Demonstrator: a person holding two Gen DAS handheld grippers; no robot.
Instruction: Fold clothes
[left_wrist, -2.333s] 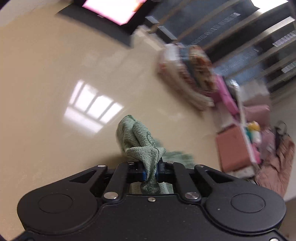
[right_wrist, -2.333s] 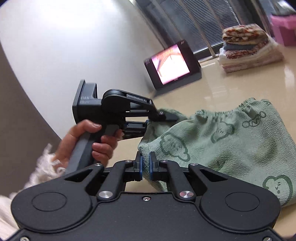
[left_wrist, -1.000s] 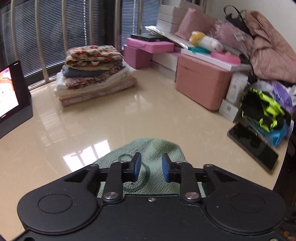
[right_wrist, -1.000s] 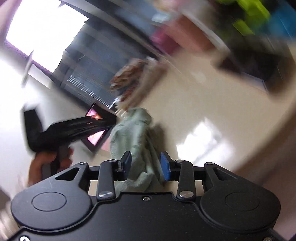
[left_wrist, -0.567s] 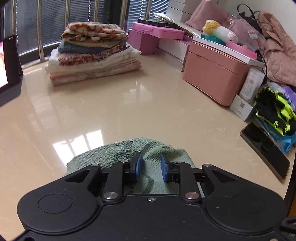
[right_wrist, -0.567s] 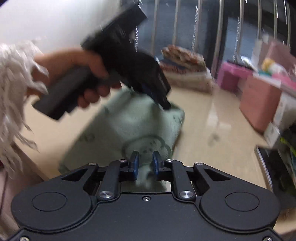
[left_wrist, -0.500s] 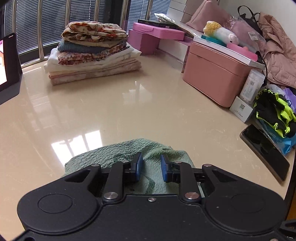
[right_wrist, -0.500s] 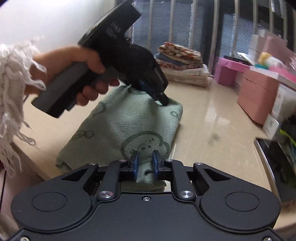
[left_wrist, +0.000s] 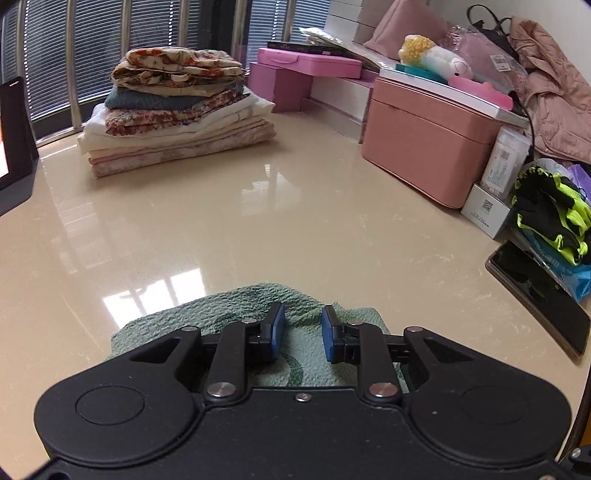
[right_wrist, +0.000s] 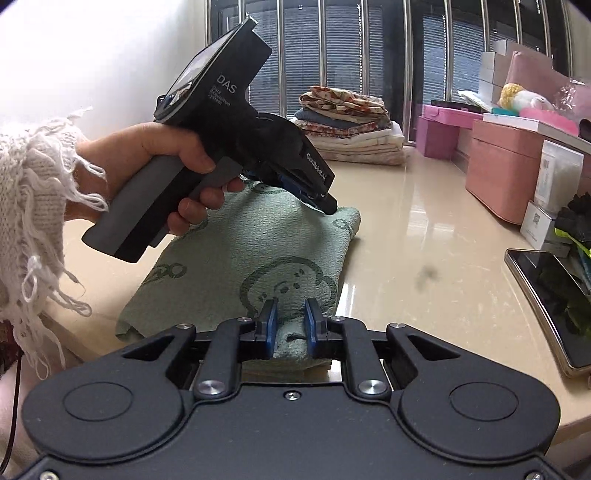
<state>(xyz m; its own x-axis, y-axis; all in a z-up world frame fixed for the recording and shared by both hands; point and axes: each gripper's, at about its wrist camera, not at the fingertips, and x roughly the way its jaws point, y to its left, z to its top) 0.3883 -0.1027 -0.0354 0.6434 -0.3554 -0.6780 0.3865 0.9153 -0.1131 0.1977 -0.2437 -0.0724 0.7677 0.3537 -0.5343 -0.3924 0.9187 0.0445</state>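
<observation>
— What's on the big table (left_wrist: 221, 229) right now?

— Mostly bare cream top, glossy with window glare. At the far edge, by the blinds, there's a stack of folded linens (left_wrist: 173, 110). Along the right side sit a pink storage box (left_wrist: 432, 136), a black and neon-yellow garment (left_wrist: 550, 214) and a dark phone (right_wrist: 554, 302) lying flat near the edge.

— And the piece being folded?

— The green towel (right_wrist: 240, 266), printed with little cartoon faces, lies folded on the near part of the table, close to the person's edge. It runs lengthwise away from the right gripper (right_wrist: 290, 321) toward the left gripper (right_wrist: 325, 206).

— Where is it against the fingers?

— At the near end, a bunched ridge of the towel sits between the right fingers (right_wrist: 269, 325), and the blue pads seem to touch it on both sides. They've just eased apart a bit, so I can't tell whether they truly pinch it. At the far end, the left gripper (left_wrist: 302, 328), held in the left hand (right_wrist: 155, 177) with a frayed white sleeve (right_wrist: 33, 206), points down at the towel's far corner. Its fingers (left_wrist: 275, 330) stand apart, having just opened a little, with flat cloth below the gap and nothing clamped.
</observation>
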